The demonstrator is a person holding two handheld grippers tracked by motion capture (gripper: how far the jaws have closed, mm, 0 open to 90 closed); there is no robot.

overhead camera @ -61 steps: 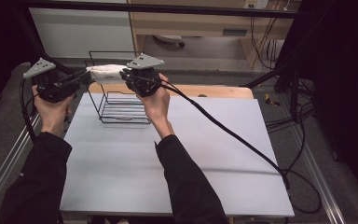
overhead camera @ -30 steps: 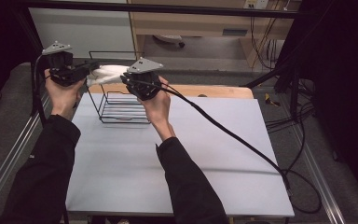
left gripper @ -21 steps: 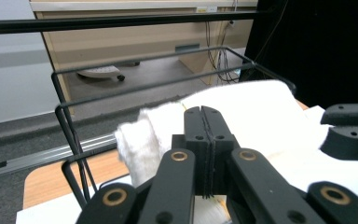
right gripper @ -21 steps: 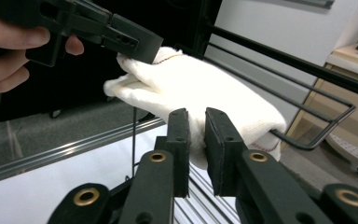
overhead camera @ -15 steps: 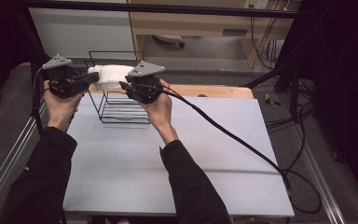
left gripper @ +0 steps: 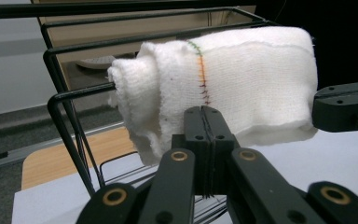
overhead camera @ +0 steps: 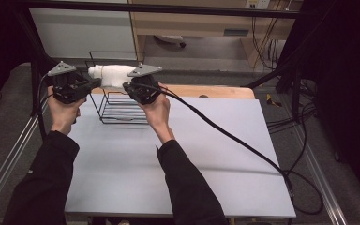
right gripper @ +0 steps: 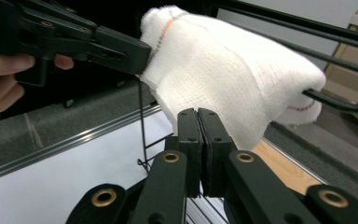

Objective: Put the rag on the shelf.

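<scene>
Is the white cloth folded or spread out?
Folded: the white knitted cloth is a thick layered bundle draped over the top rail of the black wire rack, its stitched edges stacked at one end.

Legible markings: none. No text, label, brand or number could be read; distant items possibly too blurred.

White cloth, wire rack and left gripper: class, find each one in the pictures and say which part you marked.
White cloth (left gripper: pixel 256 88), left gripper view, its knitted side.
Wire rack (overhead camera: pixel 122 114), high view, its base wires.
Left gripper (left gripper: pixel 208 116), left gripper view, tips of its shut jaws.
</scene>
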